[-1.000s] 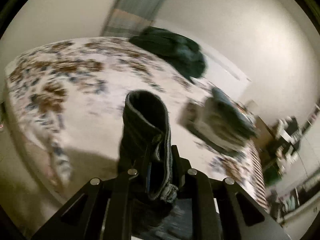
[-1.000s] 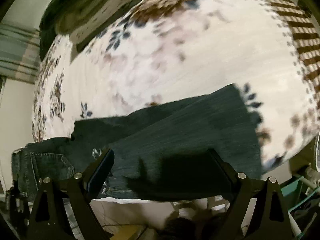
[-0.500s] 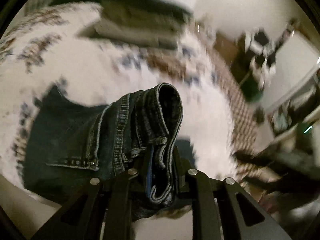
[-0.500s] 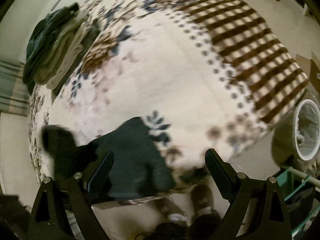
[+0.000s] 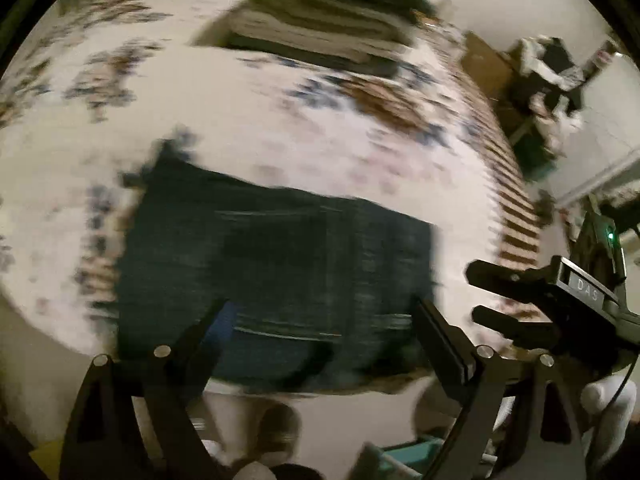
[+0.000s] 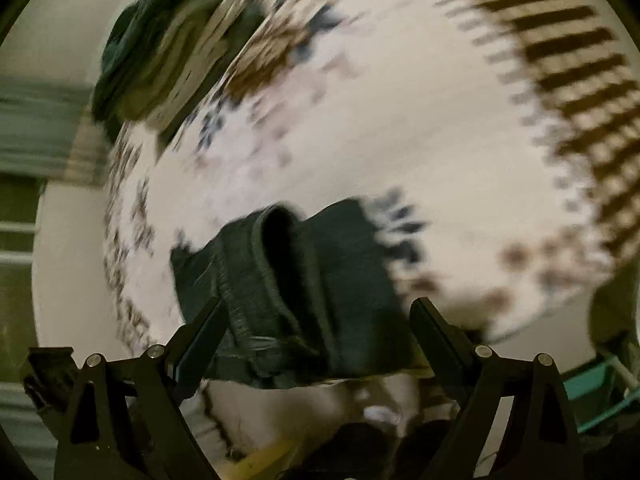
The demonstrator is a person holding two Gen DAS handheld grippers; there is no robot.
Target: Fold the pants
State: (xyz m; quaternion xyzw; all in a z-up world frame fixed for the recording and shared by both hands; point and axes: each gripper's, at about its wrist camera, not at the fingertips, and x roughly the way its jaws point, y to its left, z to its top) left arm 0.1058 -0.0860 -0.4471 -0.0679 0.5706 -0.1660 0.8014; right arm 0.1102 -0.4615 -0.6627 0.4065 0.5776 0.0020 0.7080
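Observation:
The dark blue jeans (image 5: 280,272) lie folded into a compact block on the floral bedspread (image 5: 248,120), near the bed's front edge. My left gripper (image 5: 324,328) is open and empty just above them. In the right wrist view the jeans (image 6: 304,292) show a raised waistband fold standing up. My right gripper (image 6: 316,328) is open, its jaws on either side of that fold without gripping it. The right gripper also shows in the left wrist view (image 5: 508,300), to the right of the jeans. Both views are blurred by motion.
A stack of folded clothes (image 5: 320,28) sits at the far side of the bed, also in the right wrist view (image 6: 160,52). Clutter and furniture (image 5: 552,68) stand beyond the bed's right edge. A teal bin (image 6: 600,392) is on the floor at the right.
My left gripper has let go of the jeans' waistband and opened. The jeans now lie folded over on the bed. My right gripper has swung over to the folded jeans.

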